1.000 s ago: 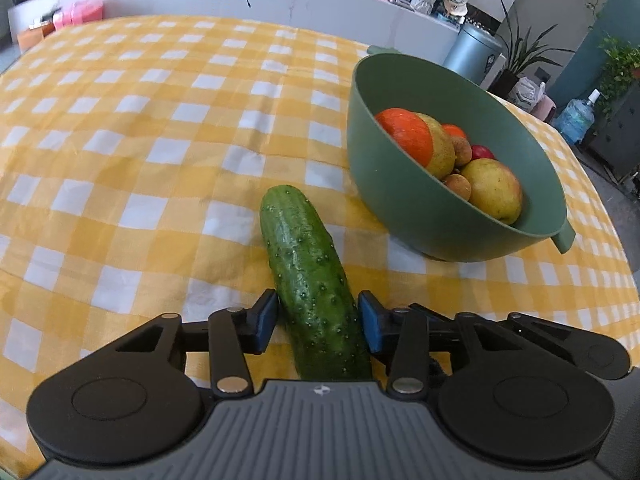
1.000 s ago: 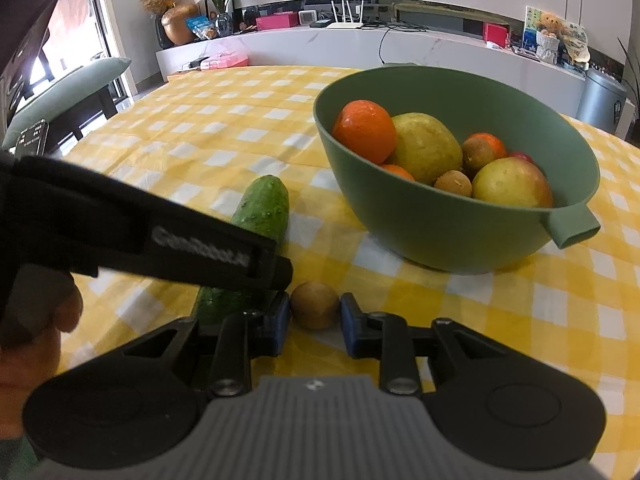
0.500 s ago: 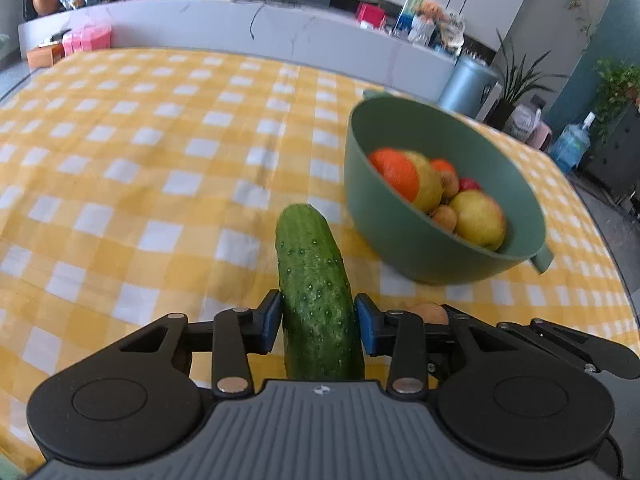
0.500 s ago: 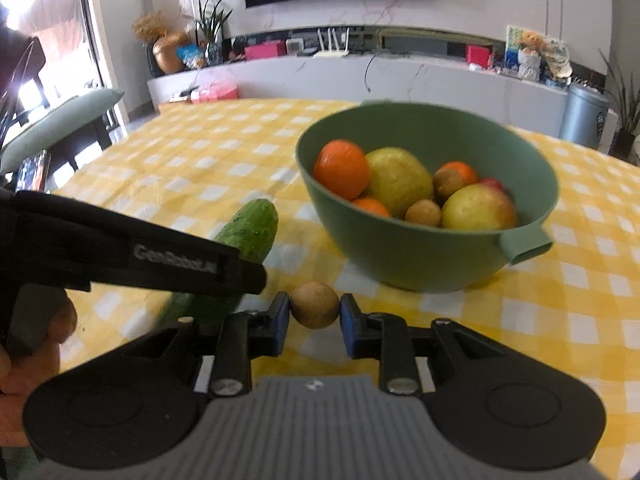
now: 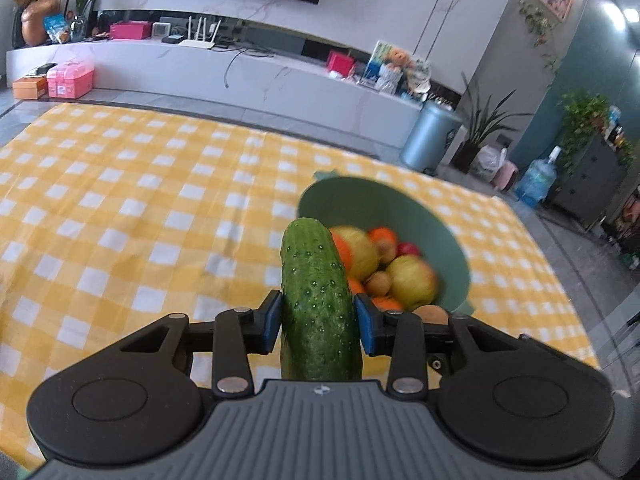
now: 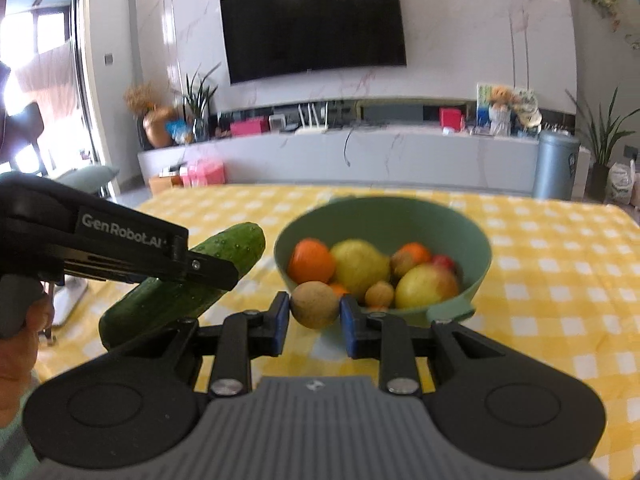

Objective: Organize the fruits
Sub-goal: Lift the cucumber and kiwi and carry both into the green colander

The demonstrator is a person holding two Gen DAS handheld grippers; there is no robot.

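Cucumber [image 5: 318, 300], one only, sits lengthwise between the blue pads of the left gripper [image 5: 318, 322], clamped on both flanks and lifted clear of the tabletop [image 5: 120, 220], its rounded tip pointing toward the green bowl [image 5: 452, 248]. Seen from the right wrist, this cucumber slants upward under the left gripper's black finger, above the yellow-and-white checked cloth.

One small brown fruit, likely a kiwi [image 6: 315, 304], is pinched between the two pads of the right gripper [image 6: 314, 322], which is clenched on it; it too hangs above the tabletop, just in front of the bowl's near wall. From the left wrist only the top of this kiwi [image 5: 430, 313] peeks over that gripper's right linkage.

The single bowl stands on the tabletop with one tab handle [image 6: 450, 312] on its near rim and a second tab at the far rim. Inside it, the right-wrist view lets me count about eight pieces, though the pile is blurred: three orange citrus, one of them a sliver low in front; two large yellow-green fruits, pear-like or apple-like, one flushed red; two small brown fruits like the held one; and one red fruit mostly hidden at the back.

A person's hand [image 6: 24, 332] grips the left gripper's handle at the left edge of the right-wrist view.
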